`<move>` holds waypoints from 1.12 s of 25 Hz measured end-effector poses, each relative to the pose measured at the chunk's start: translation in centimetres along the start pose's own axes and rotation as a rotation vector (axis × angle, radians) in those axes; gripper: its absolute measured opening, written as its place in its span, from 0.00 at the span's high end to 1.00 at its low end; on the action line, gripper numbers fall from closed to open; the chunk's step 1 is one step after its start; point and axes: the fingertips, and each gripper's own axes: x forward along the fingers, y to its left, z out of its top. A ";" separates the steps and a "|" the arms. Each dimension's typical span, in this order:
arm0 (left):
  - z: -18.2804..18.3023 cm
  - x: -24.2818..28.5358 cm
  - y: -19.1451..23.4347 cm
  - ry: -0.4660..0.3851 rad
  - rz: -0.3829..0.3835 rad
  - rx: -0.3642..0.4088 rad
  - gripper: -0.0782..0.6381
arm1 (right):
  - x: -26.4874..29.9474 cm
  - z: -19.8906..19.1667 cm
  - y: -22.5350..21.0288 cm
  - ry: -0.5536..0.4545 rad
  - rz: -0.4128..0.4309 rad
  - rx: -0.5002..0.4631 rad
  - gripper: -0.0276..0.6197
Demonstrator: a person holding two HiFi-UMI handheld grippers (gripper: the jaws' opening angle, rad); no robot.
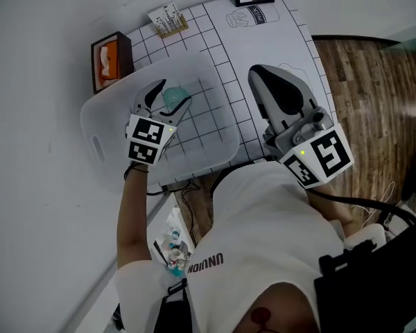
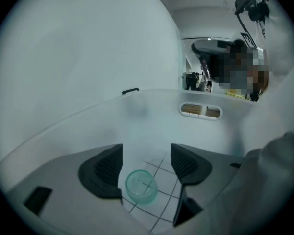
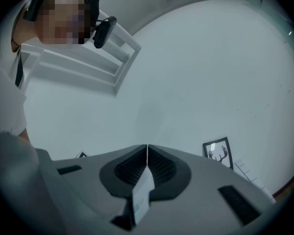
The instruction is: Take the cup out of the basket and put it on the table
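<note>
Left gripper jaws wide apart, straddling the teal cup on the basket floor, pads not touching it. Best to go lower, centre the cup, and close gently on its wall. Right gripper jaws together, held above the table.

The cup is showing as see-through teal plastic, smooth and faintly glossy. The basket around it is looking like frosted, milky plastic. The left gripper is showing matt grey shells and ribbed black pads. At the right of the head view the floor is showing grained wood, and the shirt is reading as soft white cloth.
</note>
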 end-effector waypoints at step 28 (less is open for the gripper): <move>-5.6 3.1 0.9 0.177 0.056 -0.003 0.47 | -0.8 0.2 0.0 -0.016 0.004 0.016 0.92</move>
